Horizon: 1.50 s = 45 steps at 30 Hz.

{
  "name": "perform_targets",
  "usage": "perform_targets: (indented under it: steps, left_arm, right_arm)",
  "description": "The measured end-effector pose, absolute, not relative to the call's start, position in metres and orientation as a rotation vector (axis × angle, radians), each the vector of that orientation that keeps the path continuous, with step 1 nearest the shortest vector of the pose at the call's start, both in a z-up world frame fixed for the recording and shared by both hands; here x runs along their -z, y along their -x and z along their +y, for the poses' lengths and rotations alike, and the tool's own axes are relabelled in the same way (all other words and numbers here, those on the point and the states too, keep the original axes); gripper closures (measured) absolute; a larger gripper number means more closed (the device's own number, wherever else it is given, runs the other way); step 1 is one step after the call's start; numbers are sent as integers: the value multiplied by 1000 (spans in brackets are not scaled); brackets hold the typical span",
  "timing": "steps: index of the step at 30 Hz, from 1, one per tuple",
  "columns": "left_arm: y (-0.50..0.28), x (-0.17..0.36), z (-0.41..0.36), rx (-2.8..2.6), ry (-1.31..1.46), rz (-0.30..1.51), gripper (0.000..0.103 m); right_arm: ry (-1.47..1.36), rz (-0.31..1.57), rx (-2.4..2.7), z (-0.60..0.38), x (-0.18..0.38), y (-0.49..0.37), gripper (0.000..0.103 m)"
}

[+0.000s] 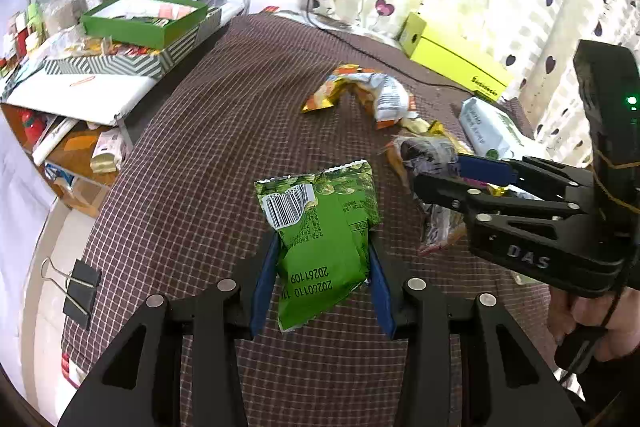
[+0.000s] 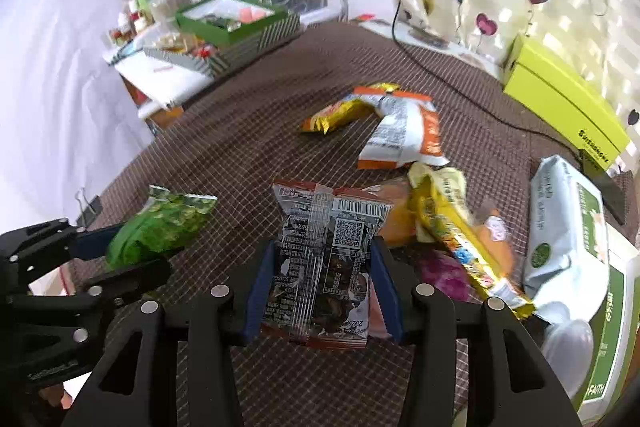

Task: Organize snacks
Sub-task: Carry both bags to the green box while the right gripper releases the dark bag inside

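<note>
Each camera sits just behind its own tongs and looks down along them, very close to the checked cloth (image 1: 224, 131). The left view sees the right tongs (image 1: 448, 179) off to its right. Both views see the orange snack bag (image 2: 404, 131) ahead.

Glossy, crinkled plastic film is seen on the green snack packet (image 1: 324, 247). The checked cover (image 1: 224, 131) at mid-frame is matt woven cloth. Matt black plastic forms the right gripper (image 2: 324, 287).

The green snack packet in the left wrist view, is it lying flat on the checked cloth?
No. The green snack packet stands up between the blue fingers of the left gripper, lifted off the checked cloth.
</note>
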<state>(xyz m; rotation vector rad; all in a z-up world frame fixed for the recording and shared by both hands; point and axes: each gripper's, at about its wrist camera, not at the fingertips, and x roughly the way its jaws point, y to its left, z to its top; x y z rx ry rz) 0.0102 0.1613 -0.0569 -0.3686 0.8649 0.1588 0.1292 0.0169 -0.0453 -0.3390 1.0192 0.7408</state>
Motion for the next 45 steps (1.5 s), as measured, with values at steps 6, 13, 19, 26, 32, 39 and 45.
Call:
perform_targets:
  steps: [6,13,19,26,32,39,45]
  left_arm:
    - [-17,42,140,-119,337,849,60]
    - [-37,26,109,-54,287,836,60]
    - [-62,7,80,19,232,812,60]
    - [-88,-11,46,98,190,788,60]
    - [-108,-18,17,167,169,785,60]
    - [-122,-17,-5,204,160,798,60]
    - [-131,-13,-17,226,154,811,60]
  right_arm:
    - [260,990,-720,-20,21,-126,56]
    - [185,962,-666,-70,1,-124,56]
    - [133,919,-580,-117,-18,-132,56]
    - [97,887,-468,-168,-35,-145,56]
    - [69,888,-391,-210,-35,-150,56]
    - [31,921,-309,-250,-19,-159,56]
    - [12,956,-248,-279,1,-172,56]
